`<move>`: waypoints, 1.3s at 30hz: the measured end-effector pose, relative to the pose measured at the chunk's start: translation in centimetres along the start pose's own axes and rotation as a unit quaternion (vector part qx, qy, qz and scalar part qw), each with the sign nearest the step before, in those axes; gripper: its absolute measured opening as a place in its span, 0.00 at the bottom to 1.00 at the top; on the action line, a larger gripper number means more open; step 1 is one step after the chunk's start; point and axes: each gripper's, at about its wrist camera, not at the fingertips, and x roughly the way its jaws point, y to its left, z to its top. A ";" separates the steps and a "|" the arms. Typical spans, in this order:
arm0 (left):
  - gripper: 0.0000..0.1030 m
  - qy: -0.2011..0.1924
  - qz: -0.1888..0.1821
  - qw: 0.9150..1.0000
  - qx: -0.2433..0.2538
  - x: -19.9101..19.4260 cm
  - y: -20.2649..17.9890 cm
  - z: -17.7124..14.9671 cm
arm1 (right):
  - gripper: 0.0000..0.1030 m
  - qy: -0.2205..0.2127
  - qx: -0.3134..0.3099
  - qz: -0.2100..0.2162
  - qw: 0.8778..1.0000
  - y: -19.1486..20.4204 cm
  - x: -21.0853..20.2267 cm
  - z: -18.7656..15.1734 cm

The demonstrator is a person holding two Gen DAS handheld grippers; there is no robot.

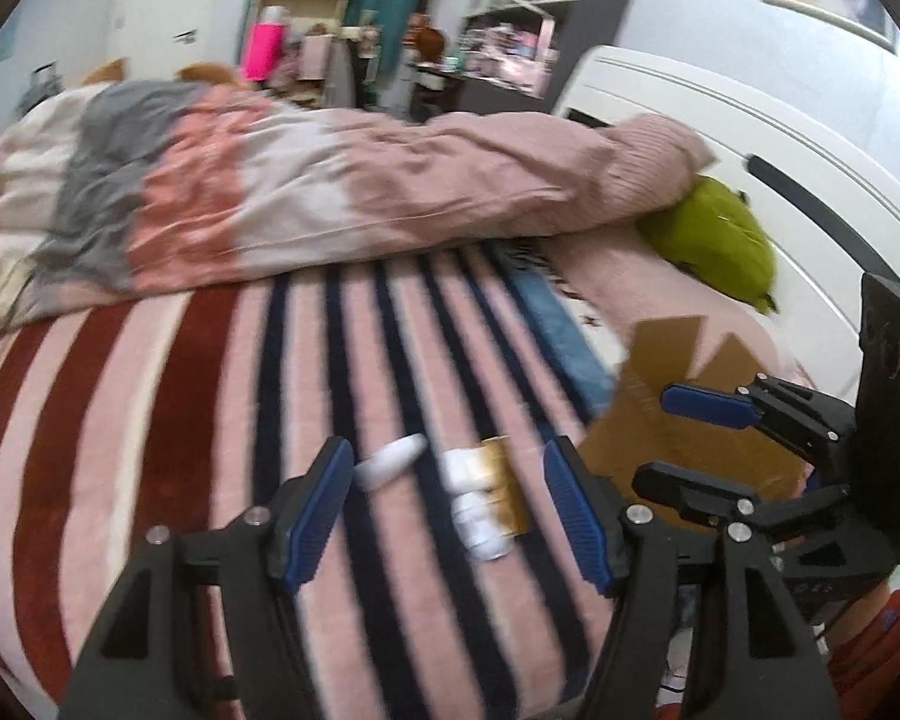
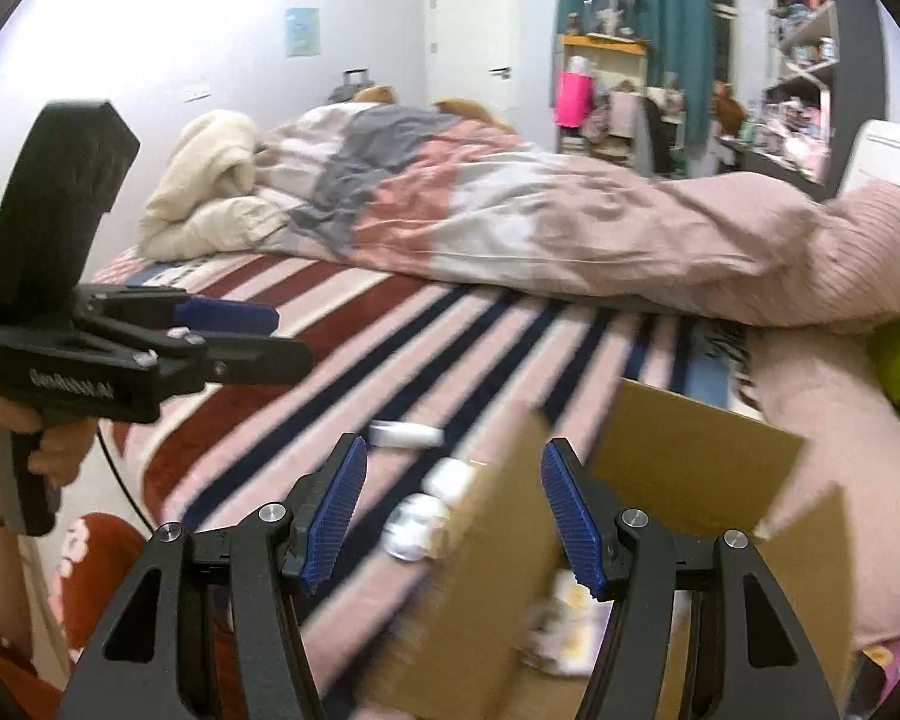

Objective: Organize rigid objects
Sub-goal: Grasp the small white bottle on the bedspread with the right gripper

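Observation:
A white tube point(image 1: 390, 463) and a white bottle with a gold label point(image 1: 483, 510) lie on the striped blanket point(image 1: 210, 390). My left gripper point(image 1: 450, 510) is open and empty, low over them. An open cardboard box point(image 1: 678, 420) stands to their right. My right gripper point(image 2: 453, 510) is open and empty, straddling the box's near flap point(image 2: 486, 570). The box point(image 2: 690, 462) holds some small items point(image 2: 570, 624). The tube point(image 2: 405, 435) and bottle point(image 2: 420, 522) show left of the flap. The right gripper also shows in the left wrist view point(image 1: 672, 438), and the left gripper in the right wrist view point(image 2: 270, 336).
A rumpled pink and grey duvet point(image 1: 330, 180) lies across the bed behind. A green pillow point(image 1: 720, 240) rests by the white headboard point(image 1: 750, 138). A cream blanket point(image 2: 210, 198) is bunched at the far left. Shelves and a desk stand at the back.

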 end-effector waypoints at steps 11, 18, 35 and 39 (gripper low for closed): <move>0.61 0.024 0.059 0.995 -0.074 0.0 9.7 -5.3 | 0.56 0.090 0.008 0.054 0.994 6.4 11.6 0.0; 0.62 0.032 0.061 0.993 -0.094 0.6 11.9 -6.7 | 0.64 0.081 -0.001 -0.016 0.997 8.4 14.8 -0.6; 0.62 0.039 0.058 0.992 -0.107 1.2 12.9 -7.4 | 0.81 0.105 0.009 -0.119 0.987 4.8 22.1 -2.8; 0.62 0.040 0.060 0.991 -0.110 1.3 13.0 -7.6 | 0.81 0.101 0.025 -0.094 0.990 3.4 22.9 -2.5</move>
